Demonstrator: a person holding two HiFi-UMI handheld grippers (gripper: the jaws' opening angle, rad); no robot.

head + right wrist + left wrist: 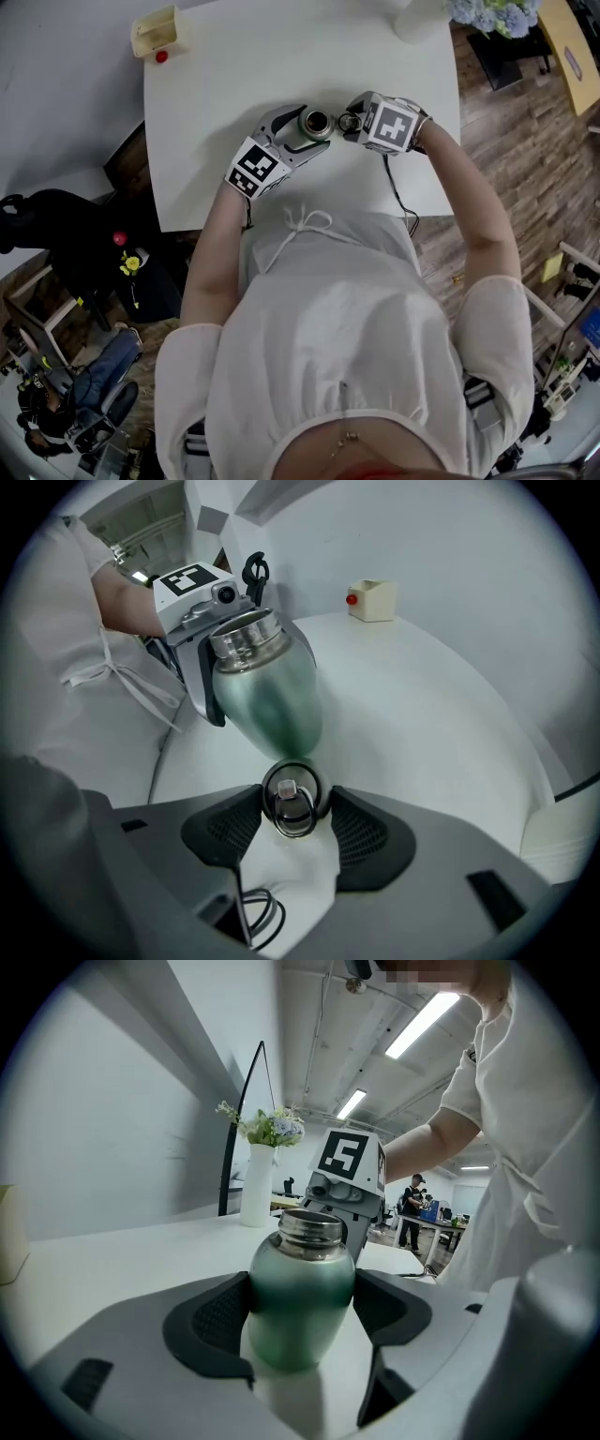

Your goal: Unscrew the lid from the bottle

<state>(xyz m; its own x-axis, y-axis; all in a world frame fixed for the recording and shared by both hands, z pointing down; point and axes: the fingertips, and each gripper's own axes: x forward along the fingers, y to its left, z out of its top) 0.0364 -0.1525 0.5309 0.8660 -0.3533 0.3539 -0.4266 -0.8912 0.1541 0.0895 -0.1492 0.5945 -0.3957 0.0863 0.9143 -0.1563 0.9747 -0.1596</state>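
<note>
White surface (pixel 234 66) in an open office, wood floor around it. Nearest me, my left fingers (pixel 211 1321) are clamped on the body of the green bottle (pixel 300 1288), one pad each side, and the bottle stands on the surface. Its steel threaded mouth is bare, so the lid is already off.

Just right of it, my right fingers (pixel 366 836) point steeply down and pinch the black lid (pixel 293 799) by its rim, with its wire ring facing my camera. The lid sits low beside the bottle's base, clear of the neck. Can't tell if it touches the surface, the view's too foreshortened. A cable (pixel 253 911) trails under the right fingers.

Farther out there's a cream box (pixel 155 33) with a red knob at the far left corner, and a white vase (pixel 255 1185) with pale flowers near the far right edge. Beyond that, desks and a standing person (pixel 412 1211).
</note>
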